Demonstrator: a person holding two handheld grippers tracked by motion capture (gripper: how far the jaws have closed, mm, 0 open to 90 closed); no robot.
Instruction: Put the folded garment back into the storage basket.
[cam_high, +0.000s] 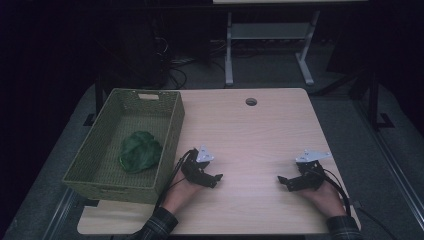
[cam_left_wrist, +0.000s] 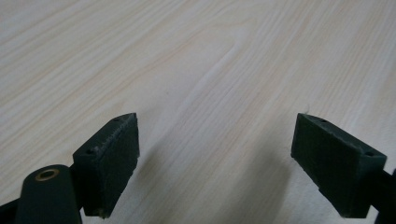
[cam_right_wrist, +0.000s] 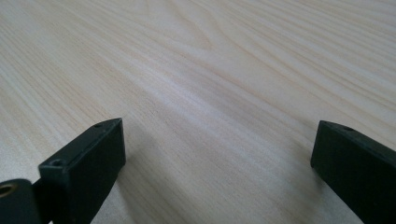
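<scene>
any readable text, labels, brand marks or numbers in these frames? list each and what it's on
None readable.
Basket, green cloth inside it, table: no print or labels visible.
Left gripper and right gripper: no markings legible; gripper views show plain black jaws over bare wood grain.

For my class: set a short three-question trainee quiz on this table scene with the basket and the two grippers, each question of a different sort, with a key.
1. True or false: the green cloth lies inside the woven basket.
2. Which gripper is nearer the basket: A) left gripper B) right gripper?
3. Fill in: both grippers rest on the wooden table with their jaws ____.

Key: 1 true; 2 A; 3 open, with nothing between them.
</scene>
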